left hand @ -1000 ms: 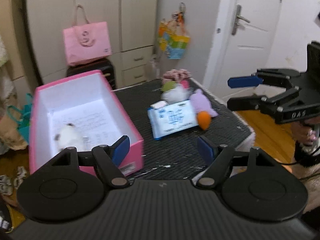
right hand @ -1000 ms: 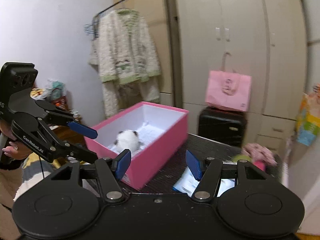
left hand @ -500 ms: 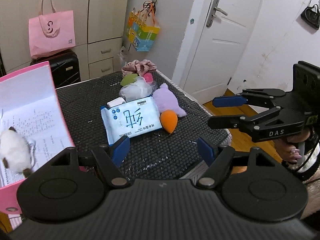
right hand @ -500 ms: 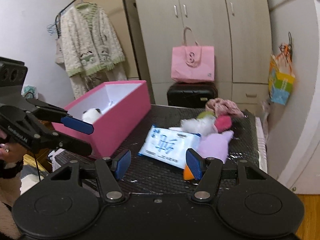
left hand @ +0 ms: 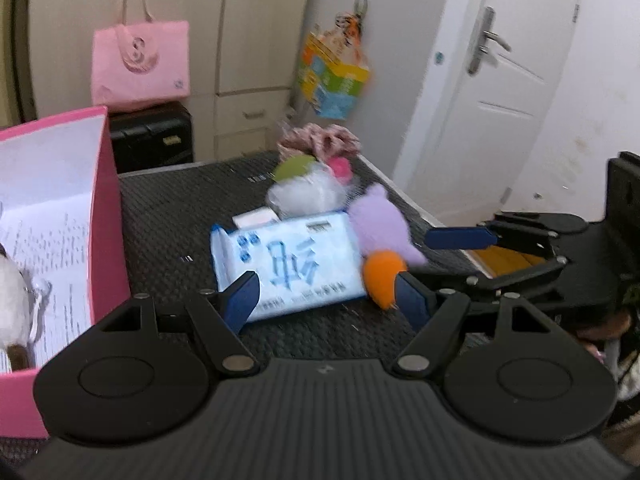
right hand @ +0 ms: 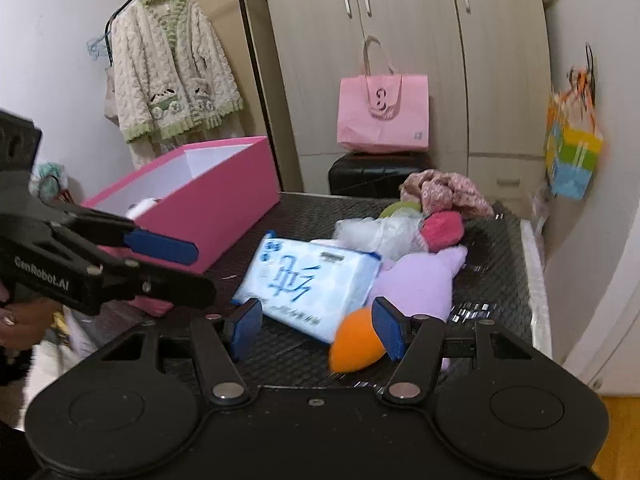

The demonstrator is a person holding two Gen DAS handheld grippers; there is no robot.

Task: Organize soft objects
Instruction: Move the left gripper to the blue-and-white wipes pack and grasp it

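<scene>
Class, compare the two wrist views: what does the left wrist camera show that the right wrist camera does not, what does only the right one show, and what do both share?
Only the left wrist view shows the white door and the printed paper lining the pink box.

Only the right wrist view shows the knitted cardigan hanging on a rail.

Both show the pink box, the wipes pack, the purple plush, the orange sponge, the pink tote bag, and both open, empty grippers: left gripper, right gripper.

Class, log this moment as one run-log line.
left hand-held gripper: open, empty | right hand-held gripper: open, empty | box: one white plush | wipes pack, orange sponge: on table
</scene>
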